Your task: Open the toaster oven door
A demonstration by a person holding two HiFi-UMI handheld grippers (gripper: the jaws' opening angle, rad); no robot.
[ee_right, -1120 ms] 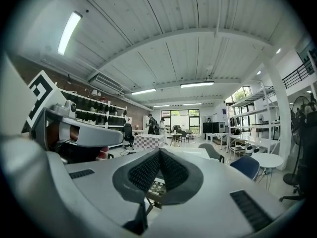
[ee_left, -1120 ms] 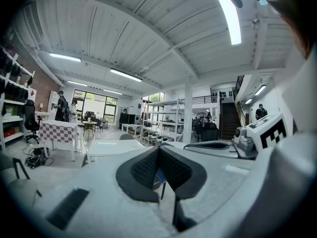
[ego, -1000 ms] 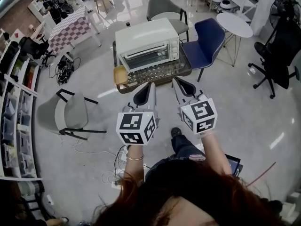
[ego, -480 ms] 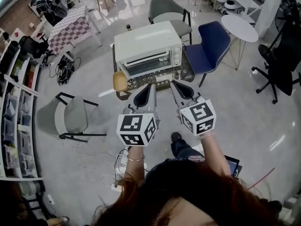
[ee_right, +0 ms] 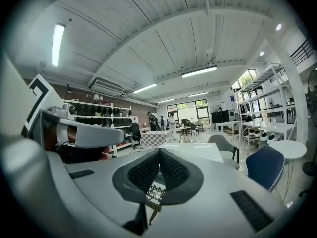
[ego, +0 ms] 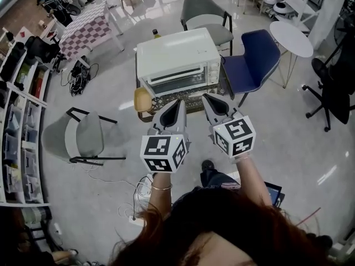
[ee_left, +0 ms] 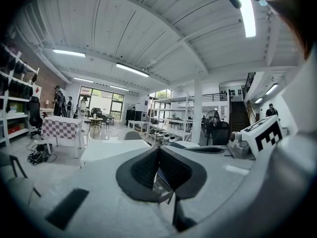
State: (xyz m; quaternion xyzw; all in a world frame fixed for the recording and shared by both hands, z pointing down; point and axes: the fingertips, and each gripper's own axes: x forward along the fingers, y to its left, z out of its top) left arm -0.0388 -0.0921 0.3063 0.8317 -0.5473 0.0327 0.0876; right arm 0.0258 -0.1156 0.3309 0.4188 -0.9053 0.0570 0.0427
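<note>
Pressed shut and empty, left gripper (ego: 178,101) and right gripper (ego: 207,97) alike, near the table's (ego: 161,100) front edge – on the table, oven (ego: 176,54), door (ego: 178,83) facing them: stiff, hinged, probably light – best hooked by its top handle (ego: 175,75).

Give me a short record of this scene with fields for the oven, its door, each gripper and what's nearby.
oven: white toaster oven on a small table
door: door closed, facing the person
left gripper: left gripper shut, empty, not touching the oven
right gripper: right gripper shut, empty, beside the left one, not touching the oven
behind oven: grey chair and blue chair
task state: door not yet opened
</note>
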